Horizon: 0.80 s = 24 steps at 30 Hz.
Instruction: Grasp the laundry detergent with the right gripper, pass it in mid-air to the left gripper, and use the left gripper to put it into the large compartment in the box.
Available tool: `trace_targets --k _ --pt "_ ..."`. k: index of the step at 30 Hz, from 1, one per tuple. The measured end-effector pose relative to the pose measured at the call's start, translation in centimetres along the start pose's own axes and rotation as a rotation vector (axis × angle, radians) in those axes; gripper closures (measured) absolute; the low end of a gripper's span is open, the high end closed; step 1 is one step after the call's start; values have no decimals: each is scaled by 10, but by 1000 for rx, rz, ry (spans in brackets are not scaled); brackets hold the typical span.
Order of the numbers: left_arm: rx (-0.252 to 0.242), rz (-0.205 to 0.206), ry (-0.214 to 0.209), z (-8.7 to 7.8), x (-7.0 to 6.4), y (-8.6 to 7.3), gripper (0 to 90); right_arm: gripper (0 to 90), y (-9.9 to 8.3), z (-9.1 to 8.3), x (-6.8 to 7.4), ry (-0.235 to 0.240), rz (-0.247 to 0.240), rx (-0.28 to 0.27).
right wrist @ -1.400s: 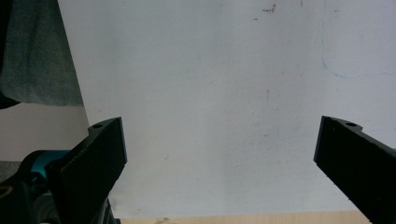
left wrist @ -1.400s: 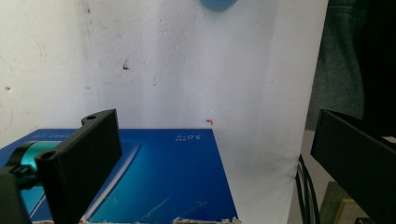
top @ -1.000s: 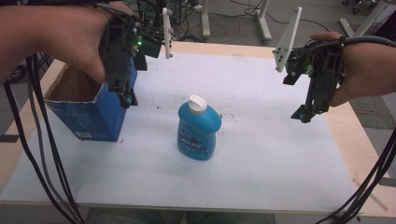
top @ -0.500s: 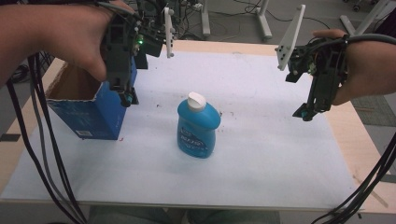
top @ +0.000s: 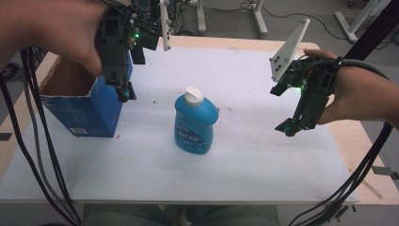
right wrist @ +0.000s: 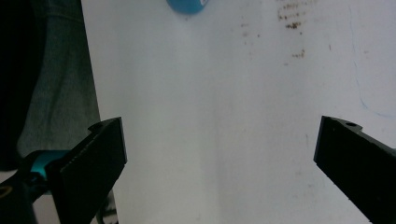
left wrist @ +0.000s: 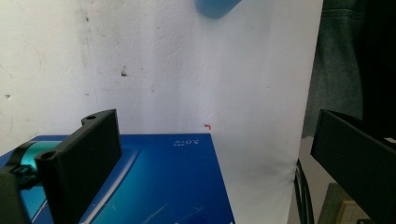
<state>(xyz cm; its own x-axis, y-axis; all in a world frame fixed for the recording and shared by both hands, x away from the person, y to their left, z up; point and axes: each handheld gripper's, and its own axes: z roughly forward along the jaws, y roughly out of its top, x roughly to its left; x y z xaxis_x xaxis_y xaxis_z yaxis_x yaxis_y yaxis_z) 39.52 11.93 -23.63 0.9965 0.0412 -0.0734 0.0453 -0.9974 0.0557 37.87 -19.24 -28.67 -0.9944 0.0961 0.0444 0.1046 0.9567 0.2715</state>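
Observation:
A blue bottle (top: 195, 122) with a white cap stands upright in the middle of the white mat (top: 244, 169). To its left stands an open-topped blue cardboard box (top: 82, 110). My left gripper (top: 124, 92) hangs open over the box's right edge, pointing down. In the left gripper view the gripper (left wrist: 212, 126) has its jaws spread wide over the box (left wrist: 163, 186), with the bottle (left wrist: 215, 7) at the top edge. My right gripper (top: 289, 127) is open and empty, right of the bottle and well apart from it. In the right gripper view the gripper (right wrist: 219, 128) faces bare mat, with the bottle (right wrist: 187, 5) far off.
The mat covers a wooden table (top: 362, 136). Black cables (top: 33, 155) trail down at both sides. The person's trouser legs (top: 141, 219) show below the front edge. Small dark specks (right wrist: 292, 18) mark the mat near the bottle.
My right gripper has drifted a little left and lower, toward the bottle. The left gripper, box and bottle have hardly moved.

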Motion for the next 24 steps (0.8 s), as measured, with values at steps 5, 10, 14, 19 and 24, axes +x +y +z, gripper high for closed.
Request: trace_targets --k 5,10,14,19,24 --pt "-1 6 -4 0 -2 1 17 14 -5 10 7 7 25 -96" --pt "-2 10 -2 -1 -2 0 17 15 -7 22 11 4 66 -182" --pt "-6 4 2 -2 -3 -3 17 15 -8 35 12 6 87 -203" --pt "-8 6 3 -3 -5 -3 17 14 -7 48 12 23 97 -247" --pt "-5 0 7 -3 -5 -5 17 14 -5 59 14 32 120 -286"
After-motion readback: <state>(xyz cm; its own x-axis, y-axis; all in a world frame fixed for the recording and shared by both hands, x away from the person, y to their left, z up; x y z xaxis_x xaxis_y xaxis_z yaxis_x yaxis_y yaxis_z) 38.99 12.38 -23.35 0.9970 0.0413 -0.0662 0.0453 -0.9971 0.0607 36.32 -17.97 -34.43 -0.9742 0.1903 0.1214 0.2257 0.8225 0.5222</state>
